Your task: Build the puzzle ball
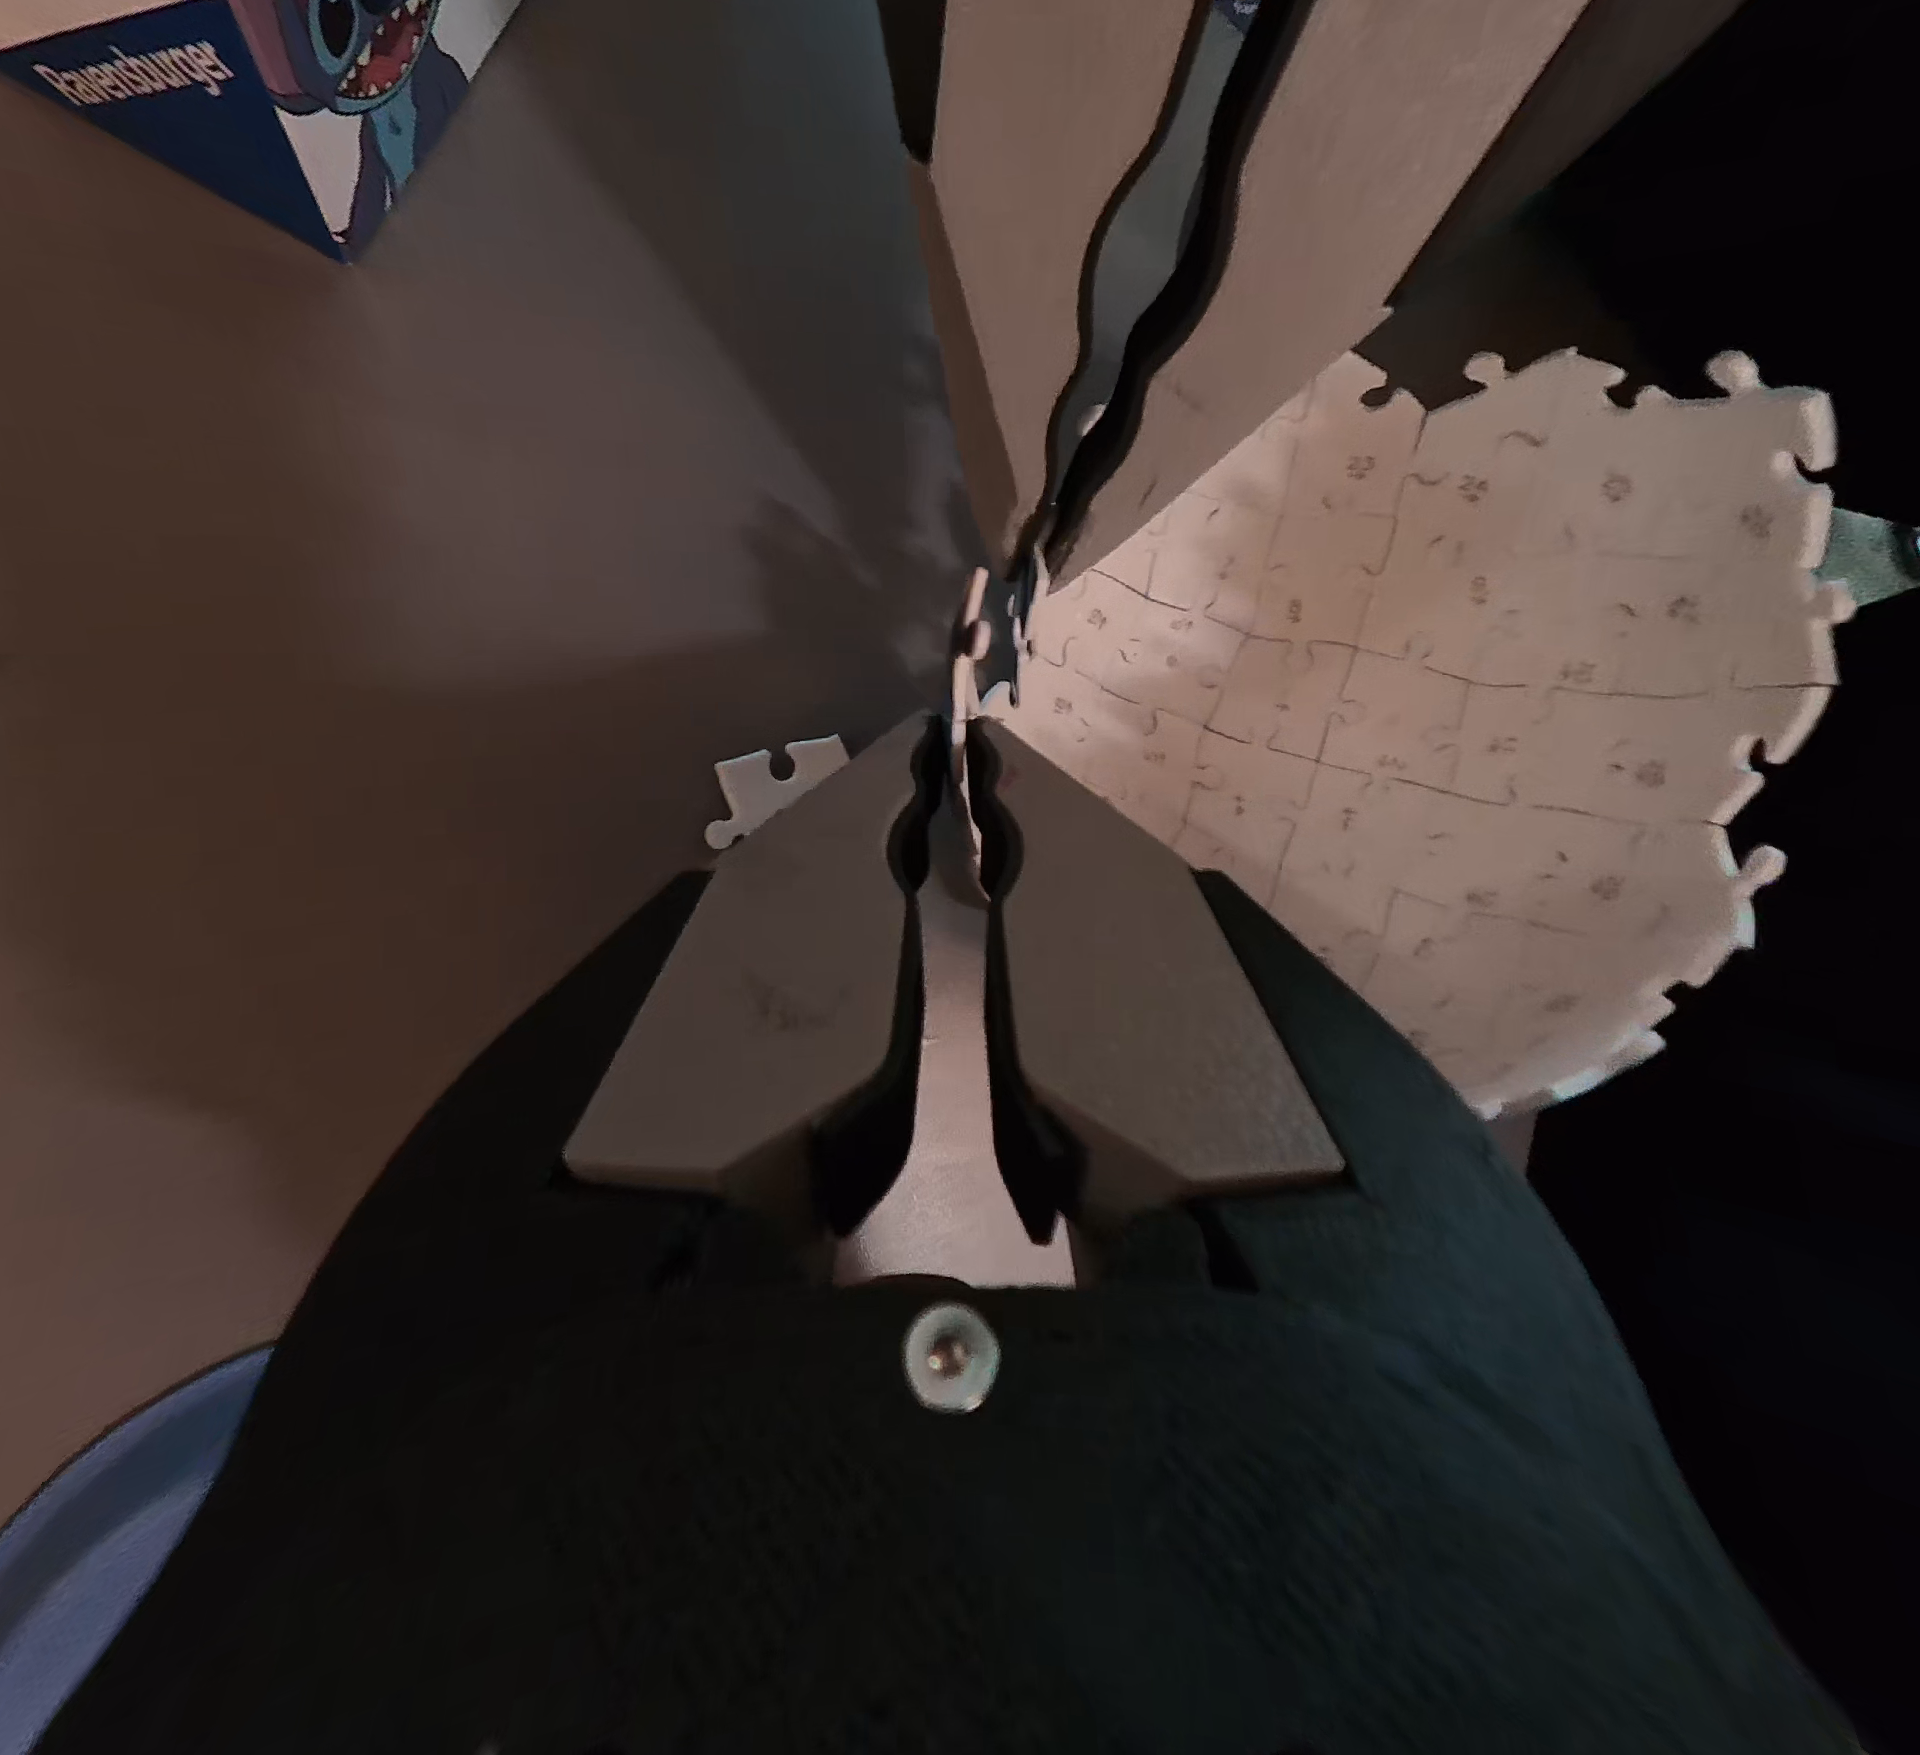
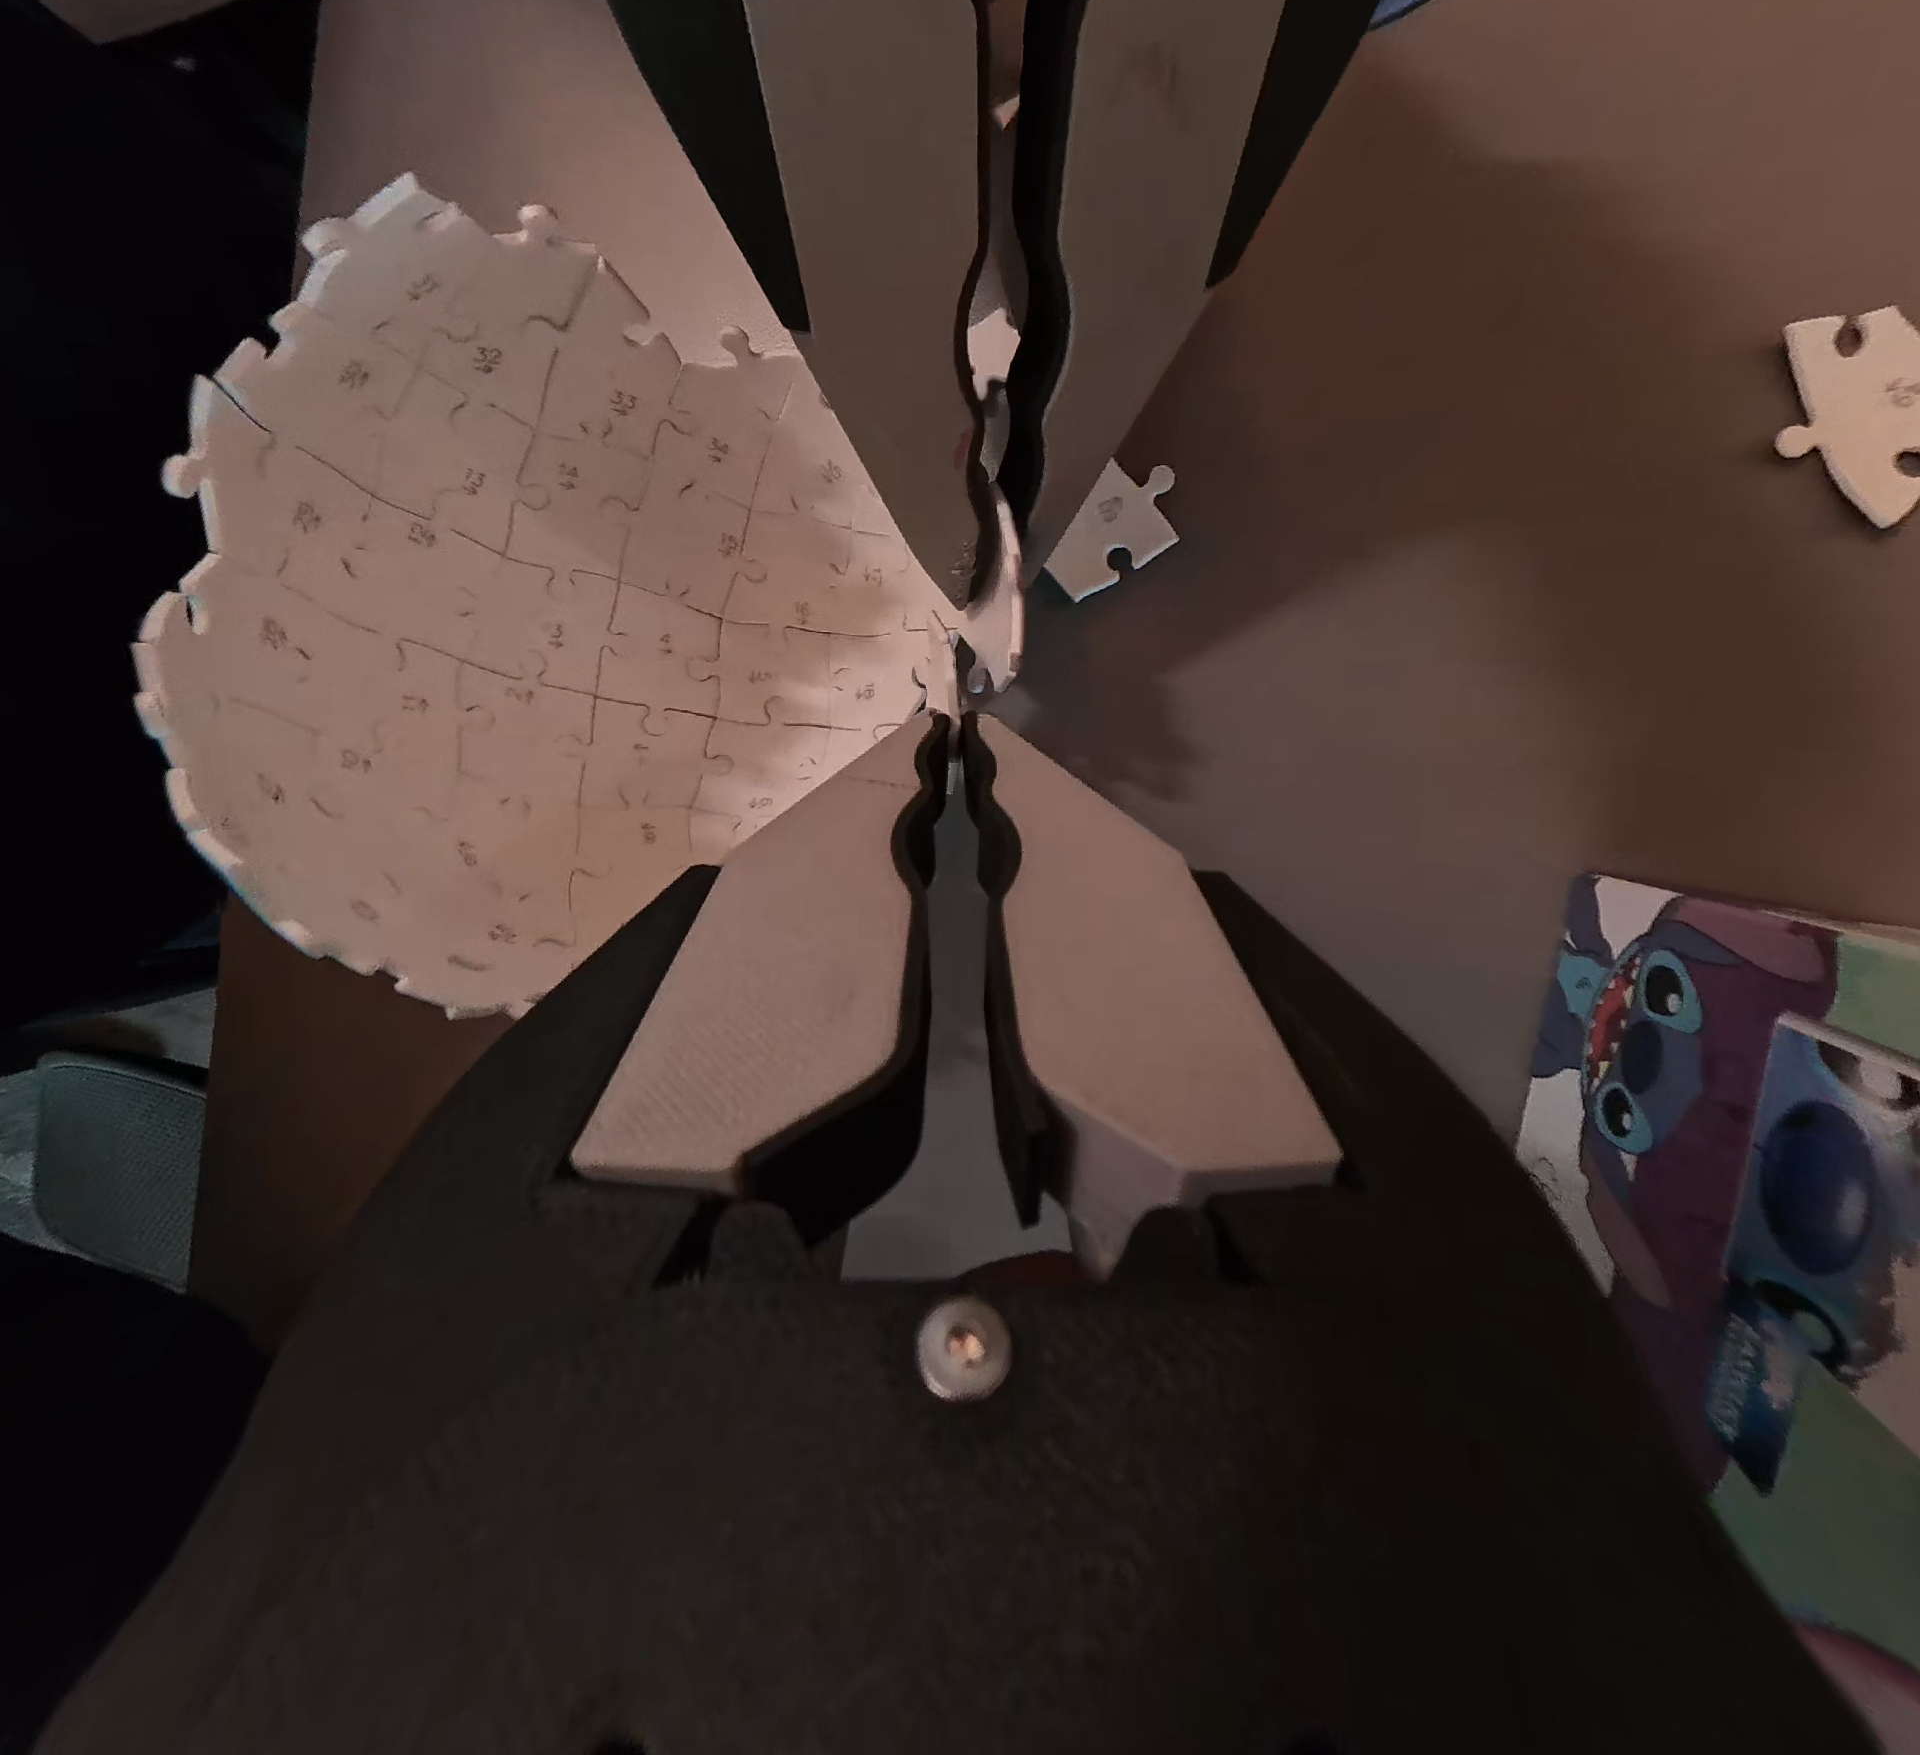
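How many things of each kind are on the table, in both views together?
Assembled puzzle shell: 1
Loose puzzle pieces on the table: 2
Piece being fitted at the shell's rim: 1
Puzzle box: 1
Grippers, left and right: 2
Total: 7

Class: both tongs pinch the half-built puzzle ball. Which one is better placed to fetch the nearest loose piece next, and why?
Left, probably. The nearest loose piece lies on the table right beside the left tongs; the right tongs, shut on the rim of the puzzle shell, can steady it.
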`<state>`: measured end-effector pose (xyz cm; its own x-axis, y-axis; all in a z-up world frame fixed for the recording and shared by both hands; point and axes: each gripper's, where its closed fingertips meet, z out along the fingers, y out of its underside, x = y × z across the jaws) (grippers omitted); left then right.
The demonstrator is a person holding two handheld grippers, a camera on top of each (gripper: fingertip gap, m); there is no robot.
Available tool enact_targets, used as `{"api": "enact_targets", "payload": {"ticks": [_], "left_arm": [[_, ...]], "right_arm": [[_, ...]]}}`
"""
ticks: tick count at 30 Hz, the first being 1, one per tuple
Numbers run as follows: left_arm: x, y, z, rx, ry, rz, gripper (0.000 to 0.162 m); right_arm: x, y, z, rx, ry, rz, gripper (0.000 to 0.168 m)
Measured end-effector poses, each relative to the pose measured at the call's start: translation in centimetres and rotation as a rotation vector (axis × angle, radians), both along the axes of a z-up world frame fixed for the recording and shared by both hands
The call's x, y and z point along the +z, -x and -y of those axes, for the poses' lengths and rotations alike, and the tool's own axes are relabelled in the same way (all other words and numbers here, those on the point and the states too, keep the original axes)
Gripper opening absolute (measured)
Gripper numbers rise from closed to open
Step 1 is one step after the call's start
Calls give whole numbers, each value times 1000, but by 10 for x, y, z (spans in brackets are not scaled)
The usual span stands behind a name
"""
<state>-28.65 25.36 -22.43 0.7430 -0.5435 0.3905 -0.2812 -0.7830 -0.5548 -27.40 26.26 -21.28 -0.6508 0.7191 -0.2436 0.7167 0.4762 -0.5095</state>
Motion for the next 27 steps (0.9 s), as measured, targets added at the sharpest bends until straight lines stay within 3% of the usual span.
{"api": "enact_targets", "payload": {"ticks": [27], "left_arm": [[-2, -9, 11, 17, 27, 31, 1]], "right_arm": [[-1, -8, 12, 50, 29, 85, 0]]}}
